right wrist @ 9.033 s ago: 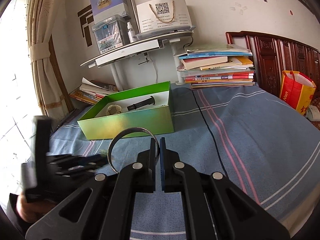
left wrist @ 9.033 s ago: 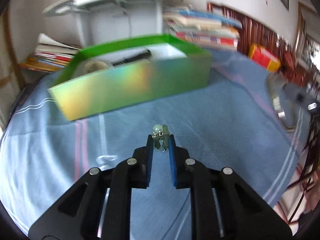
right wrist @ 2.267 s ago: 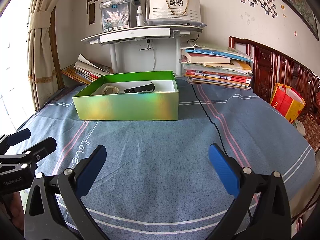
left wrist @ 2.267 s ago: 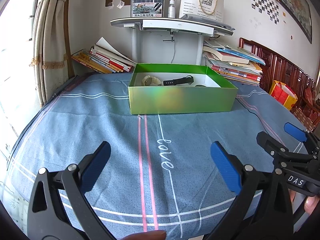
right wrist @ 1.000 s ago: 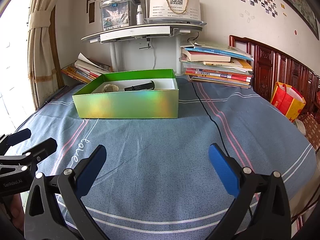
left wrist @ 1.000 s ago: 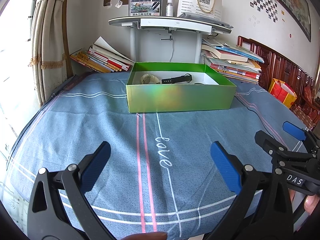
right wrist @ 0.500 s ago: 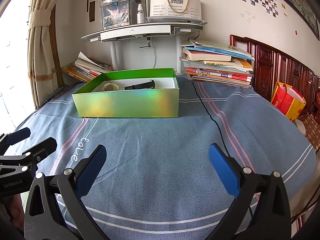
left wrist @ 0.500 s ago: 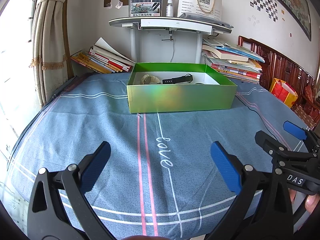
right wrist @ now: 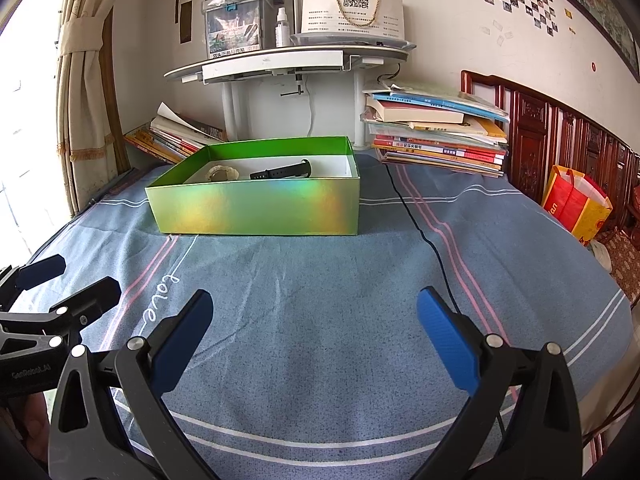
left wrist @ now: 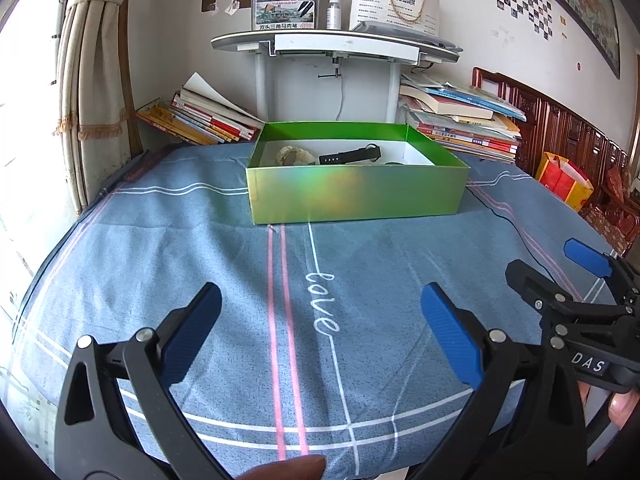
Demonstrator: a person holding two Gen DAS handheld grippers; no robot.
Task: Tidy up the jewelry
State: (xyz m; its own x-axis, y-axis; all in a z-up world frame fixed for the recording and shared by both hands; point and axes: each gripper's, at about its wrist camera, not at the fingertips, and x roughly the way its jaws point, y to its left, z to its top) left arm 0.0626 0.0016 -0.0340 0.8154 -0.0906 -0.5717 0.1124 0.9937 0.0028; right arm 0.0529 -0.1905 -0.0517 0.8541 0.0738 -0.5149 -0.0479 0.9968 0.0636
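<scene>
Straight ahead of left hand-held gripper (left wrist: 320, 320), well beyond its blue pads: green box (left wrist: 356, 196) on blue bedspread (left wrist: 160, 248), lid off. Inside box: pale beaded bracelet (left wrist: 294, 156) toward far left, black watch strap (left wrist: 350, 156) just right of it, lying flat on white floor of box. Left hand-held gripper spread wide, nothing between fingers, low over near part of bed. Right hand-held gripper (right wrist: 314, 334) likewise spread wide and empty, box ahead and slightly left of it. To right of left hand-held gripper, other tool's fingers (left wrist: 588, 258) in view near bed edge. Black cable (right wrist: 416, 224) on bedspread right of box, running toward right hand-held gripper. Behind box: white side table (right wrist: 288, 62), book stacks (right wrist: 436, 136) right and left of its legs. Pink double stripe and stitched word "love" (left wrist: 320, 300) between left hand-held gripper and box.
</scene>
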